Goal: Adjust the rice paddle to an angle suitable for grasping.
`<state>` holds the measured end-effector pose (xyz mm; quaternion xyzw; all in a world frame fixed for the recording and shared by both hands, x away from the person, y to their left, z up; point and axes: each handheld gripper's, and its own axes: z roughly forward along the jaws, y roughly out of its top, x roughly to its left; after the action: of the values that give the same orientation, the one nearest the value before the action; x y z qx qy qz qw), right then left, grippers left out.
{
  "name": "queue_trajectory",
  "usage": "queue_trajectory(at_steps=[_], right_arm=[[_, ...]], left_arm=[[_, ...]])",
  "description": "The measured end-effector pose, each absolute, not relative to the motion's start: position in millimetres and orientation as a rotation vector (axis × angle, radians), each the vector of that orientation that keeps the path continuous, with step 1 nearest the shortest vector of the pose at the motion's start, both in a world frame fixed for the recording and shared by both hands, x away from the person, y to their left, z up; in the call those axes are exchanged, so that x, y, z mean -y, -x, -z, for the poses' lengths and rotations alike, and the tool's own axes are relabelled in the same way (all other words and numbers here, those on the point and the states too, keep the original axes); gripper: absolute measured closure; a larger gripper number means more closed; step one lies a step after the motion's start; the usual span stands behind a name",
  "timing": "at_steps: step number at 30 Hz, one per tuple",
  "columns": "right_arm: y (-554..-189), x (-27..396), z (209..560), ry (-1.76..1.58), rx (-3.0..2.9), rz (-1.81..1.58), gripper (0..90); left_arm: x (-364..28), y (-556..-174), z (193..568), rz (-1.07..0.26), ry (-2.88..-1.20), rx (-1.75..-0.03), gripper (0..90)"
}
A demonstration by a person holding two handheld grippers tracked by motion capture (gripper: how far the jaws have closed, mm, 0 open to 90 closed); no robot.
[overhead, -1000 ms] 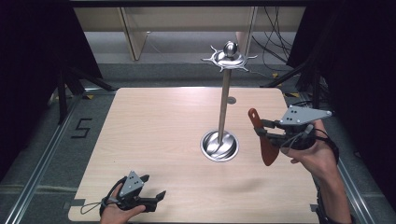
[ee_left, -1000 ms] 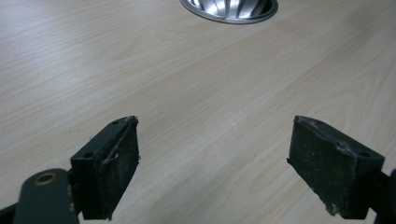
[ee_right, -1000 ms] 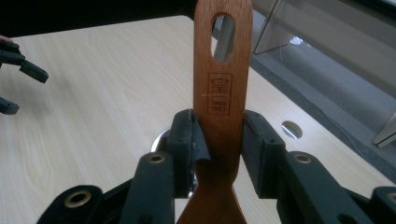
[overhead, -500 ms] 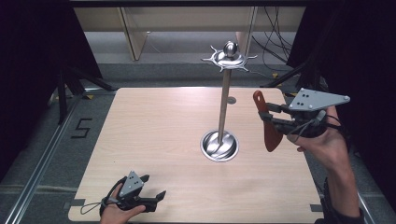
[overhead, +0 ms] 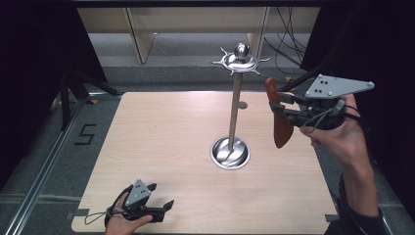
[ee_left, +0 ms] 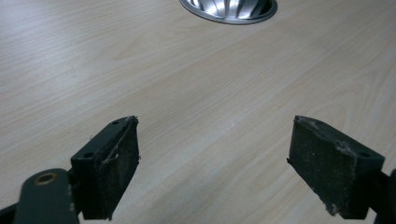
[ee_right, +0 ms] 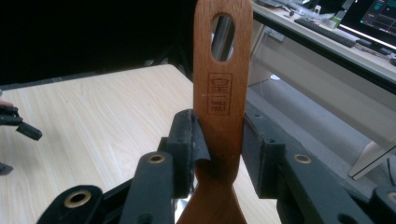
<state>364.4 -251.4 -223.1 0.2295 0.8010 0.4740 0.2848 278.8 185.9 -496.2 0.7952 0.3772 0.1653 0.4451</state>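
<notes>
The light wood-grain desk (overhead: 161,147) carries a polished metal stand with a round dished base (overhead: 230,152), which sits right of the desk's centre; a slim upright pole rises from the base to a spiked metal disc topped by a ball. The right gripper (overhead: 280,106) is held in the air above the desk's right edge, at about the height of the upper pole and to the right of it, apart from the stand. Its jaws are clamped on a reddish-brown wooden spatula (overhead: 280,122), gripping the flat handle on both sides. In the right gripper view the spatula (ee_right: 223,84) stands upright between the pads, with an oval hanging hole near its upper end and a small branded stamp just below that hole; in the high view the broader blade hangs down below the jaws. The left gripper (overhead: 159,203) rests low at the near left part of the desk, held by a hand. Its jaws stand wide apart with nothing between them, and the left gripper view shows bare desk between the pads and the stand's base (ee_left: 229,8) farther ahead.
</notes>
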Motion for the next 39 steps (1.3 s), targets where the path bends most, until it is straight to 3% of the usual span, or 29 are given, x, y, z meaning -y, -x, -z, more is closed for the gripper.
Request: queue_trajectory(at_steps=[39], right_arm=[[-399.1, 230.3, 219.4, -0.643, -2.178, -1.333, 67.1]], left_arm=[[-185.9, -277.6, 495.2, -0.405, -1.968, -0.925, 15.4]])
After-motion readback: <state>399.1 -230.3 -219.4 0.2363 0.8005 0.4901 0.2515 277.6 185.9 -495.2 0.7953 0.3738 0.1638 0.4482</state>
